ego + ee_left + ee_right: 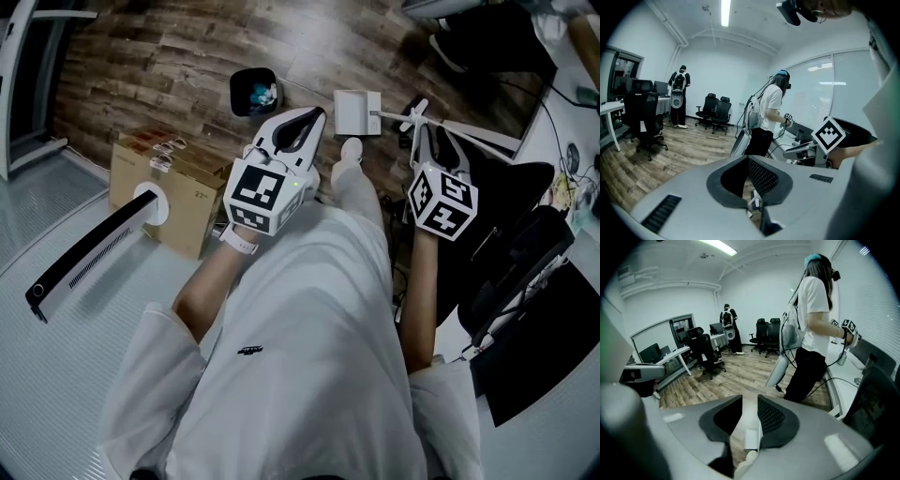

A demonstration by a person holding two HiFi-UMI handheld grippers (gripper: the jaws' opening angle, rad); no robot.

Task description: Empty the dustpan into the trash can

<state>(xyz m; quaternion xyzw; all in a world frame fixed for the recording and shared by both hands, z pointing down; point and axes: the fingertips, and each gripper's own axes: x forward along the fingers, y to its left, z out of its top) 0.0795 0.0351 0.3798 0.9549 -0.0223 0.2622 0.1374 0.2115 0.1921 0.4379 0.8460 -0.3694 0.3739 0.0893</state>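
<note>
The white dustpan (358, 112) lies low over the wood floor, and its long white handle (469, 133) runs off to the right. My right gripper (427, 133) is shut on that handle; in the right gripper view the white handle (750, 420) fills the gap between the black pads (776, 420). The black trash can (253, 91), with some litter inside, stands on the floor left of the dustpan. My left gripper (312, 120) hovers between the can and the dustpan, shut, with nothing seen held. In the left gripper view its jaws (746, 161) meet at the tips.
A cardboard box (178, 192) and a white standing device (89, 248) are at the left. A black office chair (525, 253) and a desk edge crowd the right. Another person (811, 333) stands ahead by the window desk; more chairs (715, 112) stand at the far wall.
</note>
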